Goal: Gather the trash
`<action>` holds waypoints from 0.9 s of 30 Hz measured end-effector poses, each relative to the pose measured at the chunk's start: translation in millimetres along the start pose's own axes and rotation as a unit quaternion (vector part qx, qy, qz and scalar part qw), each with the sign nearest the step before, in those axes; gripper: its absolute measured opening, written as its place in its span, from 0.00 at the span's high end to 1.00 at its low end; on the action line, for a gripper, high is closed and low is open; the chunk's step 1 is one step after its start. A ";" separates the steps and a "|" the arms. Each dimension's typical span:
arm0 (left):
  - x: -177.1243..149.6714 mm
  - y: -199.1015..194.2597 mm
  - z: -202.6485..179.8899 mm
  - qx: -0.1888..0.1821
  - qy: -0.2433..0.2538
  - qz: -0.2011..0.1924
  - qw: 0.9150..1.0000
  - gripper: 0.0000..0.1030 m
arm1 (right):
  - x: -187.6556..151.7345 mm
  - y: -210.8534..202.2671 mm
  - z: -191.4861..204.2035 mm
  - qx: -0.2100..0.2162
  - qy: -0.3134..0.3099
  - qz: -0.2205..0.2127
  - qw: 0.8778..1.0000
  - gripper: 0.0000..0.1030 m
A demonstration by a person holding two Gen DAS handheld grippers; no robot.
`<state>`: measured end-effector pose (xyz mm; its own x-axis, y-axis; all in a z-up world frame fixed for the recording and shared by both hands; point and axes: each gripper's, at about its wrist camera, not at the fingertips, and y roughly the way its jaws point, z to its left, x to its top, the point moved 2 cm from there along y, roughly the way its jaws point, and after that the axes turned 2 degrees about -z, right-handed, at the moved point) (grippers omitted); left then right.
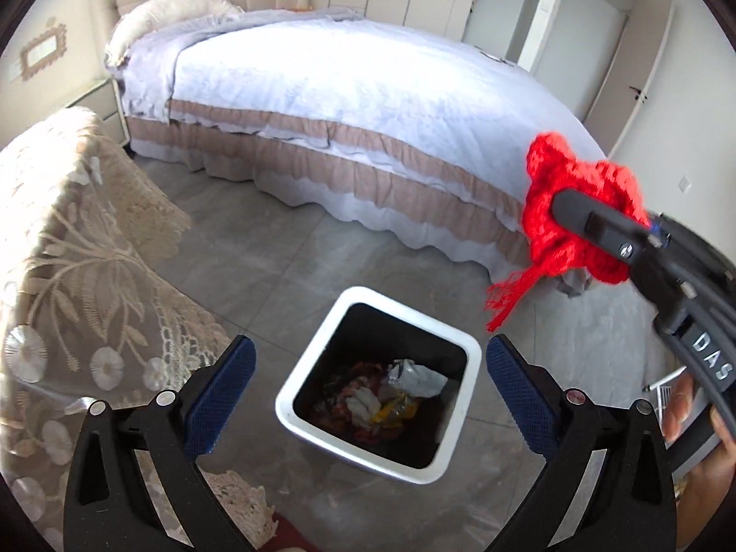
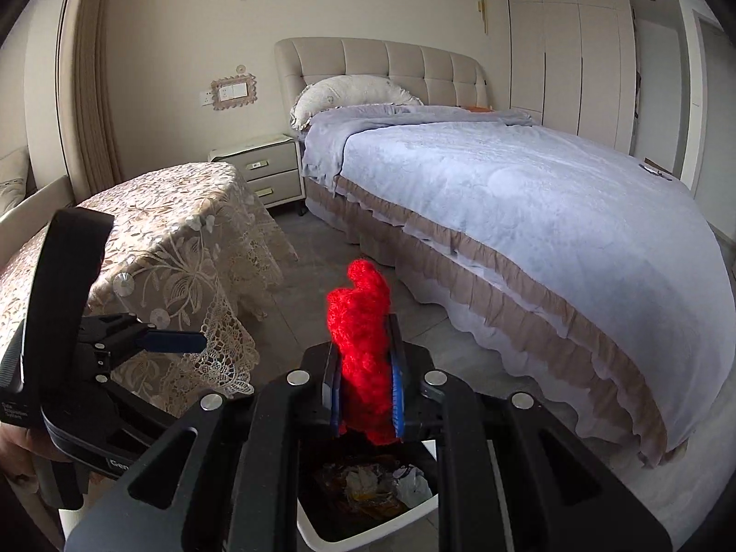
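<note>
A white square trash bin point(image 1: 294, 395) with a dark inside stands on the grey floor and holds crumpled wrappers and paper point(image 1: 391, 395). My left gripper point(image 1: 368, 391) is open and empty, held above the bin. My right gripper point(image 2: 365, 386) is shut on a red knitted piece point(image 2: 363, 336) with a fringe. In the left wrist view the red piece point(image 1: 552, 202) hangs to the right of the bin and above it. In the right wrist view the bin point(image 2: 322, 526) shows just below the fingers.
A bed point(image 1: 368, 92) with a pale blue cover fills the back. A table with a lace cloth point(image 1: 69, 253) stands at the left, close to the bin. A bedside cabinet point(image 2: 267, 172) stands by the headboard. Wardrobe doors point(image 2: 570, 46) line the far wall.
</note>
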<state>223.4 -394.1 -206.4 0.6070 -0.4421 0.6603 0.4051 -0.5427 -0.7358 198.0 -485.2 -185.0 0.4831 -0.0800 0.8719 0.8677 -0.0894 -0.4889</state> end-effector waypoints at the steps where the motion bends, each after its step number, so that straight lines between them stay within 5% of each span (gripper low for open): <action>1: 1.7 -5.7 3.7 0.003 -0.006 -0.010 1.000 0.05 | -1.6 4.2 0.9 0.004 0.001 0.003 1.000 0.84; 8: 7.9 -20.7 20.9 0.015 -0.027 -0.030 0.999 0.05 | -30.6 52.4 13.4 0.037 0.004 0.055 0.998 0.83; 10: 7.5 -23.8 24.0 0.012 -0.036 -0.034 0.999 0.05 | -40.7 64.5 19.1 0.035 -0.012 0.062 0.997 0.75; 11: 7.7 -25.1 25.1 0.012 -0.038 -0.035 0.999 0.05 | -45.4 70.0 21.0 0.029 -0.020 0.064 0.997 0.67; 12: 7.0 -25.5 26.0 0.012 -0.039 -0.037 0.998 0.05 | -49.2 75.5 22.4 0.027 -0.026 0.072 0.997 0.27; 13: 7.4 -26.9 26.4 0.012 -0.039 -0.039 0.998 0.05 | -52.3 80.7 23.5 0.022 -0.033 0.085 0.996 0.06; 20: 8.9 -45.9 32.3 0.007 -0.048 -0.064 0.997 0.05 | -41.9 70.0 23.6 0.012 -0.036 0.096 0.995 0.04; 27: 13.2 -80.7 44.1 0.025 -0.057 -0.107 0.992 0.05 | 8.4 8.8 24.8 0.017 0.004 -0.017 1.000 0.04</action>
<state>228.8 -324.6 -145.0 0.5749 -0.2356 0.7836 0.5647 -0.5788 -0.5883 212.7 -462.0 -181.3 0.4526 -0.0853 0.8876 0.8871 -0.0581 -0.4579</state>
